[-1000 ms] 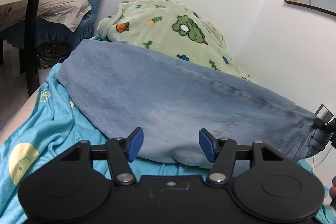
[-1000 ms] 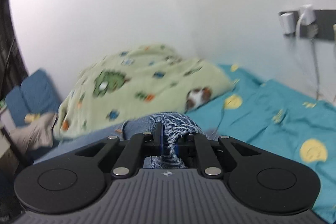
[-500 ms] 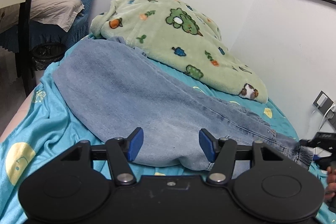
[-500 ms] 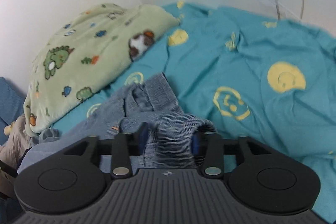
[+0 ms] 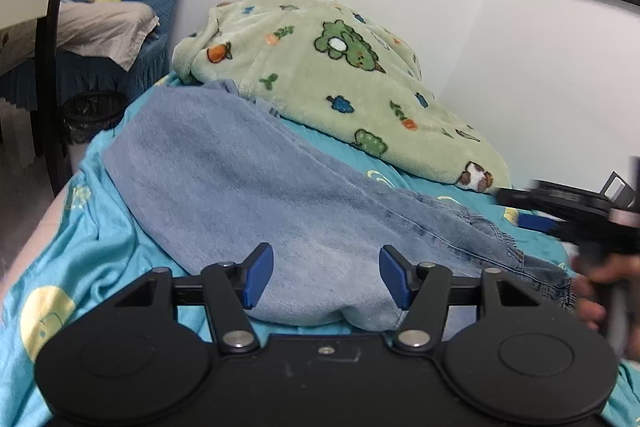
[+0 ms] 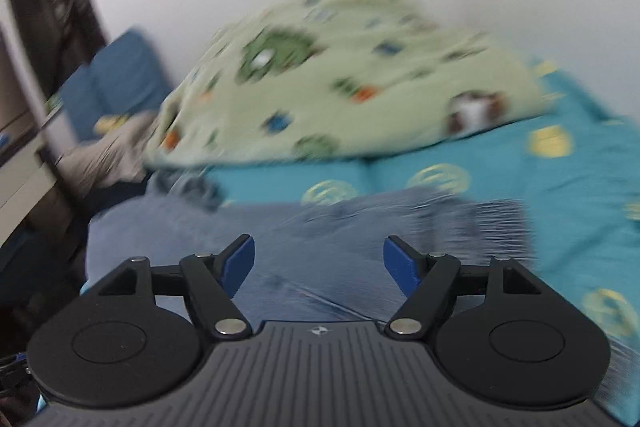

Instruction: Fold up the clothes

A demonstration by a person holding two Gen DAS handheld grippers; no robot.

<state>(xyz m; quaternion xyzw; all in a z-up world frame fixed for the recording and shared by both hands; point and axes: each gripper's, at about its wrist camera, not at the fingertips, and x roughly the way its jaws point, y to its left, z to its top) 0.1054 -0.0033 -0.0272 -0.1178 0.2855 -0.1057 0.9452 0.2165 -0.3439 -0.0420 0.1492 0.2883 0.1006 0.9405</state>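
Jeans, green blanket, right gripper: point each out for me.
jeans [image 5: 248, 183], left wrist view, on the broad faded denim.
green blanket [image 5: 320, 83], left wrist view, on its printed top.
right gripper [image 6: 318, 261], right wrist view, midway between its opening fingertips, nothing held.

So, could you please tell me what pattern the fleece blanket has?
Pale green blanket with cartoon dinosaurs, carrots and small trees; sharpest in the left wrist view.

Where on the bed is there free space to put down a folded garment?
Free teal smiley bedsheet lies right of the blue denim jeans and below the green cartoon fleece blanket. A narrow strip runs along the jeans' left edge. The middle is crowded by jeans and blanket.
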